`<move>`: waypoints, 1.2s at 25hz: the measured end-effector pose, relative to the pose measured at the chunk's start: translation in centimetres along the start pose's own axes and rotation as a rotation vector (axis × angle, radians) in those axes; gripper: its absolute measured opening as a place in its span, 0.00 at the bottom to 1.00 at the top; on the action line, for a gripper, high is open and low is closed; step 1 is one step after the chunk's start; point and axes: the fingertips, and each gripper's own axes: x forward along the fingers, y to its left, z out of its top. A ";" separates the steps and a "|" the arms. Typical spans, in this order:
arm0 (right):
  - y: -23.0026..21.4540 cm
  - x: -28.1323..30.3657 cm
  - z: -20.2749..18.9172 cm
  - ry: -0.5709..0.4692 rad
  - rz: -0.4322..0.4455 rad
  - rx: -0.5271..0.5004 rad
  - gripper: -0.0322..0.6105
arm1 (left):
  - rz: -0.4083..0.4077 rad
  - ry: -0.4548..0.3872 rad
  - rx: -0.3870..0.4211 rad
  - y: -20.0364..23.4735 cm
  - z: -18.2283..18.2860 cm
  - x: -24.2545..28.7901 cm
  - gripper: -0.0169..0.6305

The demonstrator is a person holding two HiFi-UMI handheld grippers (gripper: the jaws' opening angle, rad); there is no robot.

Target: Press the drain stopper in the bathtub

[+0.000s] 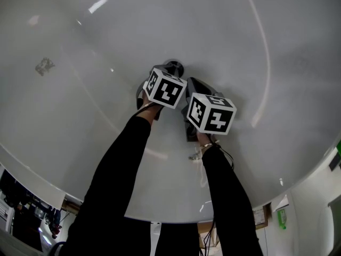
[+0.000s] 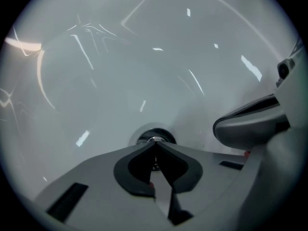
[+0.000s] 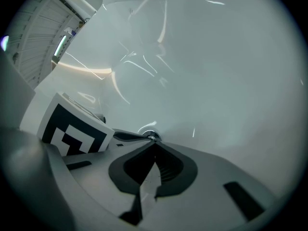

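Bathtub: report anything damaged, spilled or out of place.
Nothing stands out. The glossy white bathtub shows only light reflections, no cracks or spills. The round dark metal drain stopper sits in its drain; the left gripper and right gripper, both shut, point at it.

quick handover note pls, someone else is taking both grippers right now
Left gripper: jaws shut, holding nothing, tips right at the drain stopper; I can't tell if they touch it.
Right gripper: jaws shut, holding nothing, close beside the left one and aimed at the same stopper.
The stopper sits at the bottom of the white bathtub.
Done: both grippers are at the drain.
Left: press the stopper down, probably with the left tips. I can't tell whether it is already pressed.
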 end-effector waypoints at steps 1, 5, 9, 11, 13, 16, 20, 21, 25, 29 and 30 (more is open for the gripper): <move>0.0 0.0 0.0 -0.002 0.000 0.001 0.05 | -0.001 0.002 0.003 -0.1 0.0 0.0 0.04; 0.2 -0.2 0.2 -0.005 -0.003 -0.008 0.05 | 0.017 0.006 -0.001 0.2 0.0 -0.2 0.04; 0.0 -0.5 0.4 -0.006 -0.012 -0.015 0.05 | 0.024 0.014 -0.027 0.2 -0.1 -0.2 0.04; -0.1 -0.7 0.5 -0.008 -0.017 -0.019 0.05 | 0.022 0.013 -0.026 0.2 -0.1 -0.4 0.04; -0.2 -0.9 0.6 -0.007 -0.022 -0.023 0.05 | 0.022 0.011 -0.021 0.2 -0.1 -0.5 0.04; -0.2 -1.1 0.5 -0.001 -0.029 -0.026 0.05 | 0.018 0.016 -0.026 0.2 -0.2 -0.7 0.04; -0.4 -1.3 0.6 0.000 -0.034 -0.029 0.05 | 0.021 0.001 -0.025 0.2 -0.1 -0.9 0.04; -0.4 -1.4 0.5 0.001 -0.036 -0.029 0.05 | 0.019 -0.005 -0.025 0.2 0.0 -1.0 0.04; -0.4 -1.5 0.5 0.005 -0.041 -0.033 0.05 | 0.008 -0.002 -0.026 0.1 0.0 -1.2 0.04; -0.3 -1.6 0.5 0.007 -0.045 -0.035 0.05 | -0.001 -0.001 -0.018 -0.1 0.0 -1.3 0.04; -0.2 -1.6 0.5 0.007 -0.045 -0.037 0.05 | -0.003 0.001 -0.013 -0.1 0.0 -1.3 0.04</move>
